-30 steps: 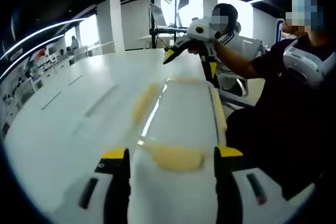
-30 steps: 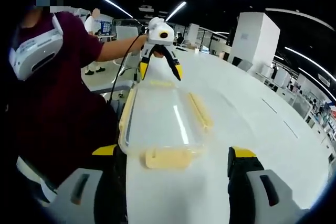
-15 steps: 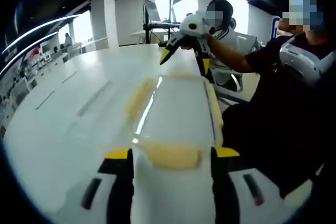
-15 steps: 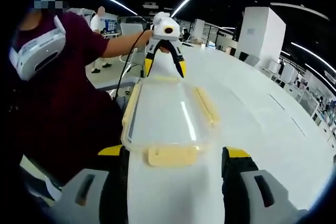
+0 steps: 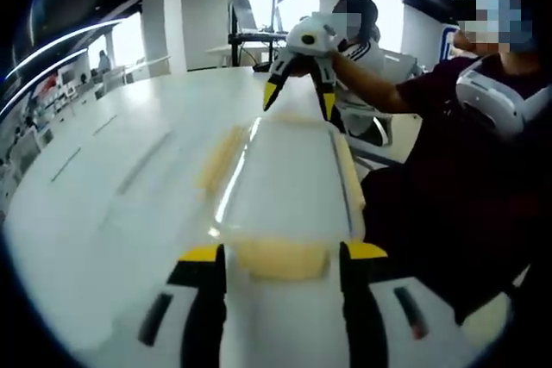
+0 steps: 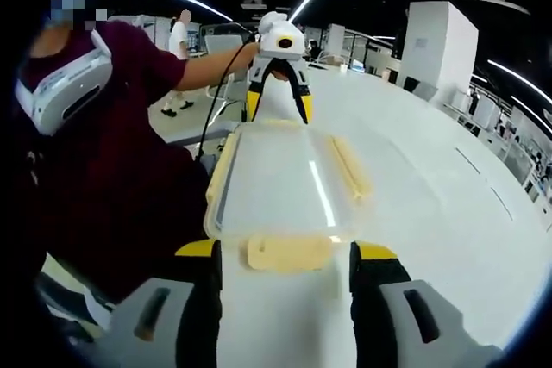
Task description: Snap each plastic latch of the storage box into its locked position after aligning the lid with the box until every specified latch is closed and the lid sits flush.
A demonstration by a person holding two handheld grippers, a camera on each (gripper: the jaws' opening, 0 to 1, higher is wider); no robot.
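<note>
Clear plastic, your storage box lies lengthwise on the white table, its long axis running up the frame centre from your left gripper to your right gripper. Both stand wide open, each straddling a yellow end latch, gripping nothing.

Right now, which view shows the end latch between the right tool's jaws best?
The right gripper view: the yellow end latch lies sharp between the right tool jaws. In the left gripper view that end lies far off under the right tool, the latch unclear.
</note>
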